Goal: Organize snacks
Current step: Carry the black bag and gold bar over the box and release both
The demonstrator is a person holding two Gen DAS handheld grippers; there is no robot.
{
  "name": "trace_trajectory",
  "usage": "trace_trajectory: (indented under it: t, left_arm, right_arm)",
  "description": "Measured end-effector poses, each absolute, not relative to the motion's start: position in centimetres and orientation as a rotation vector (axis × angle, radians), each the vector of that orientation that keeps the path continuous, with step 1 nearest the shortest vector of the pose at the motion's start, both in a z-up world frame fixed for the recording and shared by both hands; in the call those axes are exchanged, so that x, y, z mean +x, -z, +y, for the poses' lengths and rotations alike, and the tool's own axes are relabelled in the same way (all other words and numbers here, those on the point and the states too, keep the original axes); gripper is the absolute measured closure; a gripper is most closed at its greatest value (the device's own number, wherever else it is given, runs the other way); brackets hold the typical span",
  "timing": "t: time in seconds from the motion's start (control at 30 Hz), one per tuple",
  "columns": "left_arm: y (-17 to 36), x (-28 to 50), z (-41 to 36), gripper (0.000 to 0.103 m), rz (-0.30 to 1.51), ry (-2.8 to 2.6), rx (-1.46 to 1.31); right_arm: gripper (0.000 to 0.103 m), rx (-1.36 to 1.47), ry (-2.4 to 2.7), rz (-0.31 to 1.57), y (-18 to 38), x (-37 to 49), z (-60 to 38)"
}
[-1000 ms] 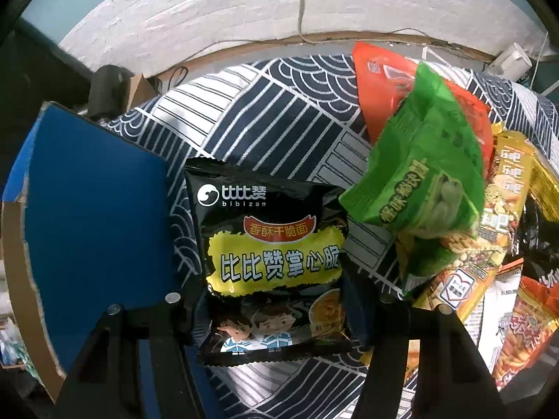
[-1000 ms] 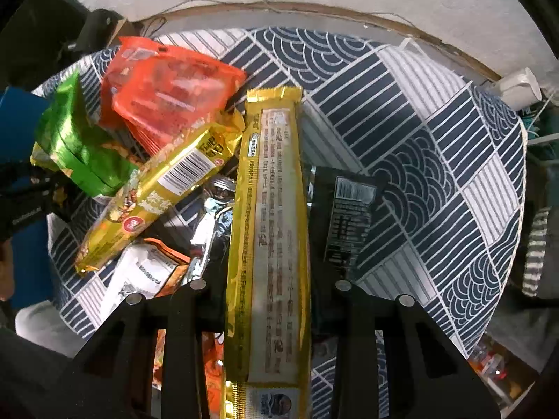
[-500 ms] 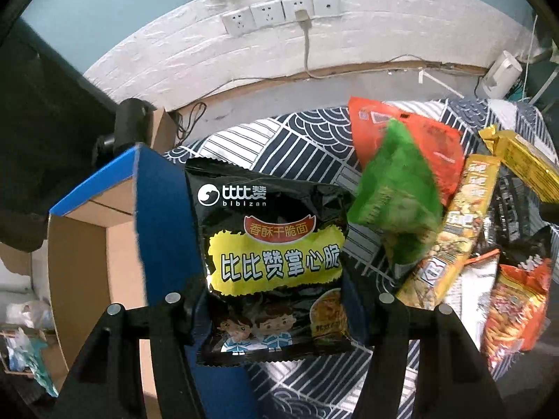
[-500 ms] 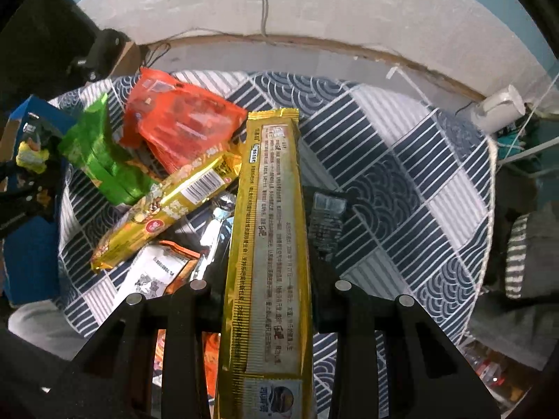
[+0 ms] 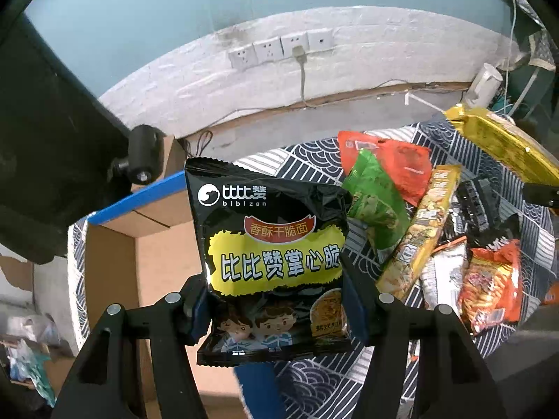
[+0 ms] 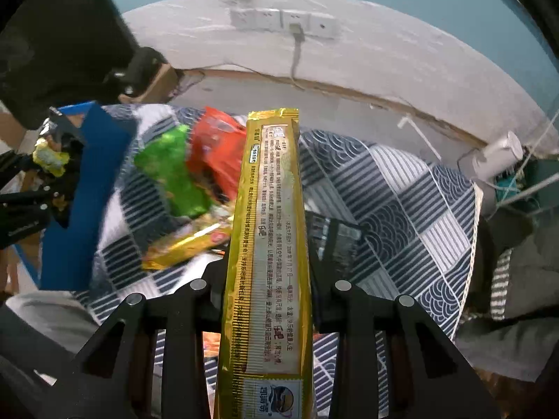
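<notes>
My left gripper [image 5: 276,300] is shut on a black noodle-snack bag [image 5: 272,244] with a yellow label, held in the air above the table's left side. Behind it stands an open cardboard box with a blue flap [image 5: 139,216]. My right gripper [image 6: 267,272] is shut on a long gold snack packet [image 6: 270,230] that points away from me, raised over the patterned tablecloth [image 6: 401,209]. That gold packet [image 5: 503,143] also shows at the right edge of the left wrist view. On the cloth lie a green bag [image 5: 377,206], a red bag [image 5: 401,167] and a yellow packet [image 5: 422,230].
More packets, an orange one [image 5: 492,282] and a white one [image 5: 443,276], lie at the table's right. A black packet [image 6: 335,237] rests on the cloth past the right fingers. Wall sockets with a cable [image 5: 297,49] run behind the table; a dark monitor [image 5: 45,139] stands left.
Both grippers have risen with their packets and tilted up, so the wall and sockets have come into view. The cardboard box's inside now shows behind the black bag. The pile looks farther away.
</notes>
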State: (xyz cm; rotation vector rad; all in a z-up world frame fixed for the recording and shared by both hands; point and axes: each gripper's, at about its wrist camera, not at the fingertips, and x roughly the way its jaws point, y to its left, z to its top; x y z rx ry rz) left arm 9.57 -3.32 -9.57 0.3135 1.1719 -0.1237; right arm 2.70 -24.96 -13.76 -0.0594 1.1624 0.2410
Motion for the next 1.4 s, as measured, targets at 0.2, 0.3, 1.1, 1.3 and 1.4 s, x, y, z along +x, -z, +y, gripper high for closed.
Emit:
trace_trajectory:
  t: [0.2,0.3,1.1,1.3,1.4]
  left_arm:
    - [7.4,8.1,-2.0,0.039,1.132,0.135,0.321]
    - [6.8,7.3,-1.0,0.039,1.113,0.129,0.326]
    - [6.9,3.4,12.0,0.039,1.104,-0.01,0.256]
    - [7.8,2.8,14.9,0.039,1.124,-0.035,0.228]
    - [8.6,2.7,16.3,0.039,1.14,-0.051,0.215]
  right_arm:
    - [0.071,-0.081,-0.301,1.118,11.6,1.7,-22.1]
    - [0.071,-0.093,-0.328,1.102,10.8,1.4,-20.5]
    - [0.071,-0.219,-0.572,1.135,11.1,1.2,-3.5]
    - [0.071,-0.243,-0.606,1.165,12.1,1.7,0.5]
    - [0.071,-0.266,-0.618,1.175,12.6,2.0,2.6]
